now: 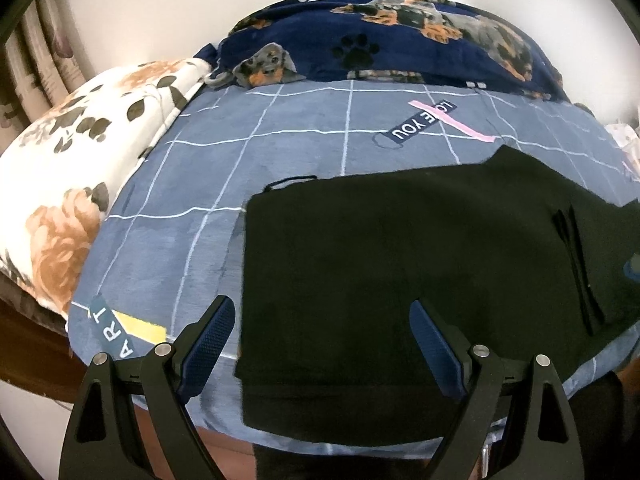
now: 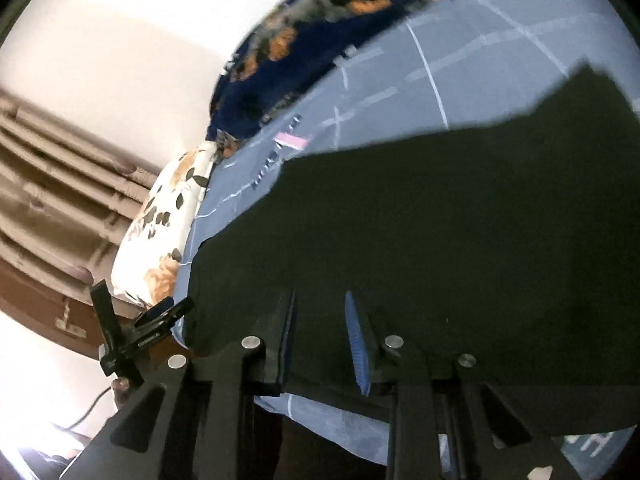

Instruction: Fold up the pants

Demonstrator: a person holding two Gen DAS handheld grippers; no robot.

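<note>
Black pants (image 1: 400, 264) lie flat and folded on a blue-grey checked bedsheet (image 1: 280, 152), their lower edge hanging over the bed's near edge. My left gripper (image 1: 324, 324) hovers low over the pants' left edge, open wide, one finger over the sheet and one over the cloth, nothing pressed. The right wrist view is blurred and tilted, and there the pants (image 2: 440, 220) fill the middle. My right gripper (image 2: 320, 320) is over their near edge, its jaws a narrow gap apart with only dark cloth seen below. One of the left gripper's fingers (image 2: 164, 309) shows at the pants' left corner.
A white floral quilt (image 1: 80, 160) lies along the bed's left side. A navy dog-print blanket (image 1: 400, 40) is heaped at the far side against a white wall. Brown curtains (image 2: 60, 184) hang at the left. Beside the bed's near edge the floor (image 2: 24, 380) drops away.
</note>
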